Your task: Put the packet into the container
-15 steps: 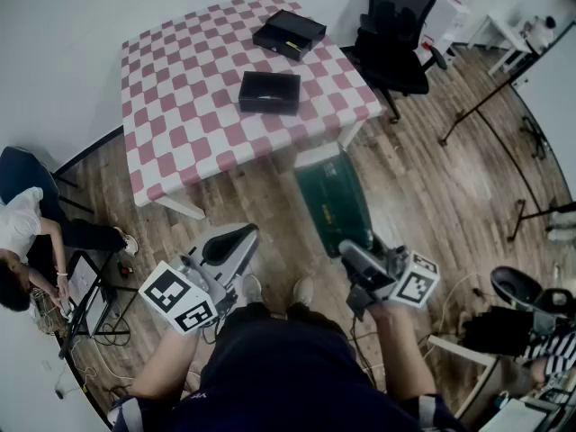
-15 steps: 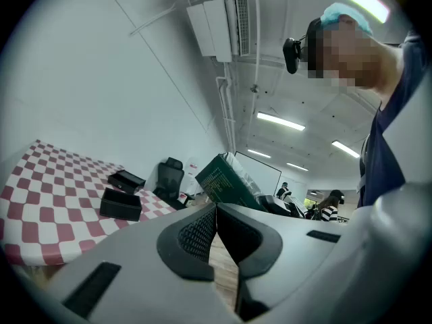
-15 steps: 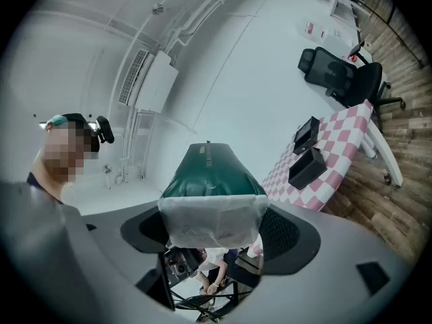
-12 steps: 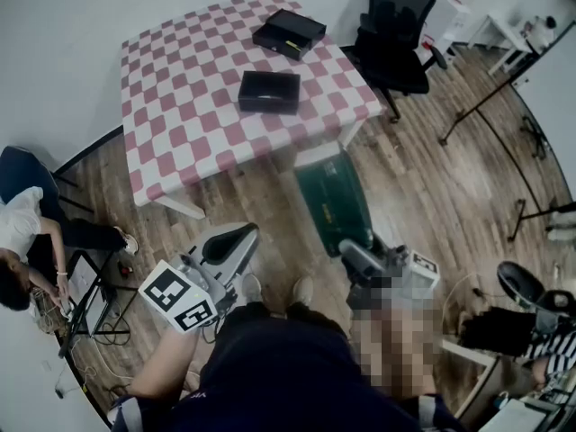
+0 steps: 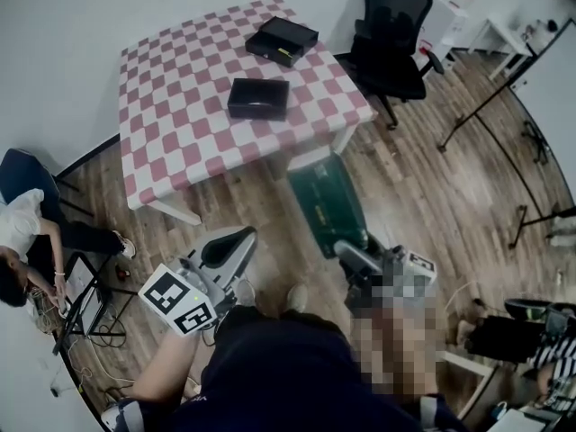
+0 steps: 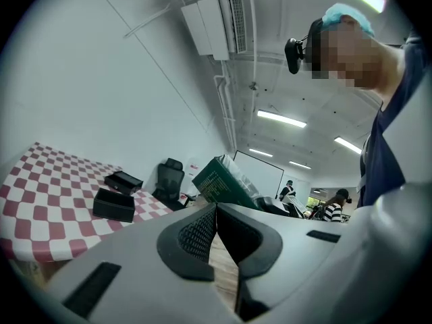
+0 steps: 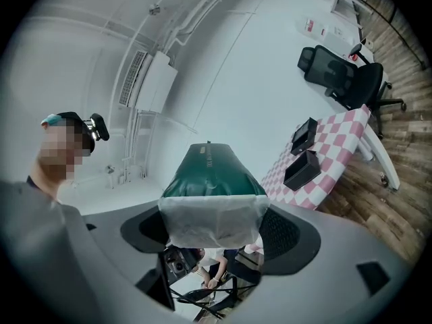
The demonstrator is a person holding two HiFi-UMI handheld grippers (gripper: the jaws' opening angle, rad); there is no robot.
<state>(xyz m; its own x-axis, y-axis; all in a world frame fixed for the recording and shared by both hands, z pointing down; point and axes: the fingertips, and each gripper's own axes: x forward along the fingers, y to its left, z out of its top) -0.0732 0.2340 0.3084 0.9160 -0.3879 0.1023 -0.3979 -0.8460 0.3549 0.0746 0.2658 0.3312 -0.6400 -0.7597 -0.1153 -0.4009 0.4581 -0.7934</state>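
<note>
A dark green packet (image 5: 328, 201) with a white sealed end is held out over the wooden floor, just short of the table's near edge. My right gripper (image 5: 351, 255) is shut on that white end, and the right gripper view shows the packet (image 7: 212, 181) clamped between the wide-set pads. Two black containers stand on the checkered table (image 5: 171, 115): a nearer one (image 5: 258, 98) and a farther one (image 5: 282, 39). My left gripper (image 5: 229, 246) hangs low at the left, shut and empty, its tips (image 6: 216, 211) touching.
A black office chair (image 5: 391, 34) stands at the table's right side. A person in a white top (image 5: 22, 232) sits on the floor at the far left beside cables. Another person in stripes (image 5: 553, 367) is at the lower right. A stand's legs (image 5: 477, 106) cross the floor at the right.
The head view has shifted a little, so the table sits slightly higher and further left. Both grippers and the packet keep nearly the same places.
</note>
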